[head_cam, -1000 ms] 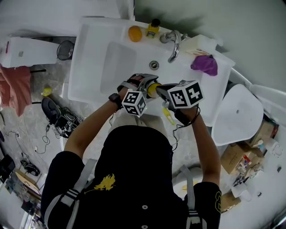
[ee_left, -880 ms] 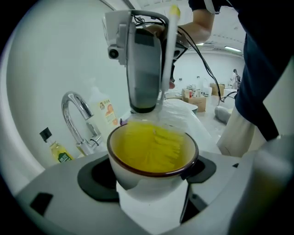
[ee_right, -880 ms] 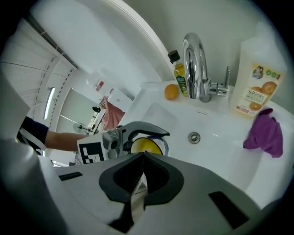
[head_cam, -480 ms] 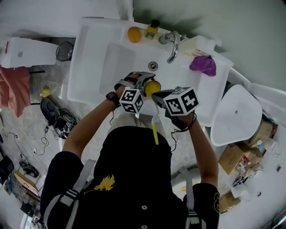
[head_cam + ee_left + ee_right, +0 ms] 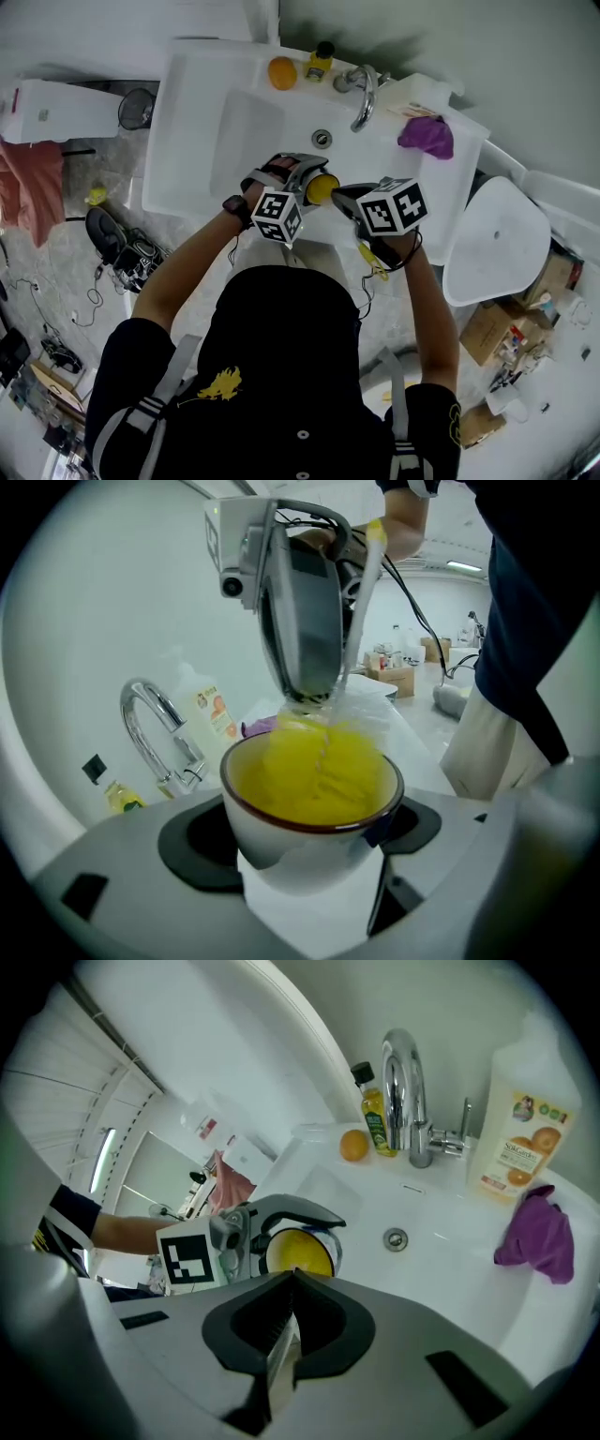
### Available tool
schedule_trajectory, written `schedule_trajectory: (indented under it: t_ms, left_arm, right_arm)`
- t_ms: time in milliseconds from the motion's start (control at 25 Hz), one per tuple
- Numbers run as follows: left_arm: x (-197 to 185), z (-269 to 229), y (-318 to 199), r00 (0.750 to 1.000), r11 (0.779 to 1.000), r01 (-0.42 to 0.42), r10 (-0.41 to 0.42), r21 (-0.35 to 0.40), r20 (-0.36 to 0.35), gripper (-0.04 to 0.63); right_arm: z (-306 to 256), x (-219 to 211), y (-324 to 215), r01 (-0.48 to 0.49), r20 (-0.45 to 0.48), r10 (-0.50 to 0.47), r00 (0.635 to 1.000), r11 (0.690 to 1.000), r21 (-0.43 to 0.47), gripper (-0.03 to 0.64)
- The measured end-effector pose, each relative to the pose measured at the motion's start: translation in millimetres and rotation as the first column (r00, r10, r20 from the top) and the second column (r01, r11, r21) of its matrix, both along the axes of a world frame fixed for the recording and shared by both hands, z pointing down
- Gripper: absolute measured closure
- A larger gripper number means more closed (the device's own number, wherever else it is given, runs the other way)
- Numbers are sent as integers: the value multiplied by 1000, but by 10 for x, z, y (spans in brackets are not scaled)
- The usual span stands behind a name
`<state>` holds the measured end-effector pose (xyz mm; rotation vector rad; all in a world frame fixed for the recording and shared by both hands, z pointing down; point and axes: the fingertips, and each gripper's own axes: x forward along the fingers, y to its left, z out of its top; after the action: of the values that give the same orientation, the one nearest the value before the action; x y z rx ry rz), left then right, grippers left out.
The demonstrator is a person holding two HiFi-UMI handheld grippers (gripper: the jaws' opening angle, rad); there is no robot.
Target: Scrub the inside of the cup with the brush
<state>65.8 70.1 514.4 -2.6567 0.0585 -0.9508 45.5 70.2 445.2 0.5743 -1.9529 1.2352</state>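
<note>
The yellow handle of the brush point(image 5: 372, 262), which hung straight down half a second ago, now slants out beneath the right gripper point(image 5: 345, 199), whose fingers clench it. The left gripper point(image 5: 305, 834) fingers grasp the yellow-lined cup point(image 5: 314, 794) above the sink point(image 5: 211, 141). The bristles inside the cup are only a blur.

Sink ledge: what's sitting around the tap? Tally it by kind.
Bottles: 2
Orange: 1
Cloth: 1
Total: 4
</note>
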Motion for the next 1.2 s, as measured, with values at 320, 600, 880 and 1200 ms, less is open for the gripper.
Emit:
schedule_trajectory:
  t_ms: [320,600,880,1200]
  left_arm:
    - [-48,44,30,1000,1000,3,-3,-20,19,173]
    - [75,-11,183,999,999,-43,43,5,6,173]
    - [2,-35,168,1000,1000,-14,14,-11,2,173]
    - [-96,58,69,995,986,91,-97,-142,-32,173]
  right_arm:
    - [-82,-241,265,37,43,-36,998,999,-17,591]
    - [-132,-269,69,50,23,-51,998,998,37,591]
    - [-48,-16,114,-47,49,47,998,999,-5,591]
    - [-307,-112,283,-103,106,99,989,994,33,591]
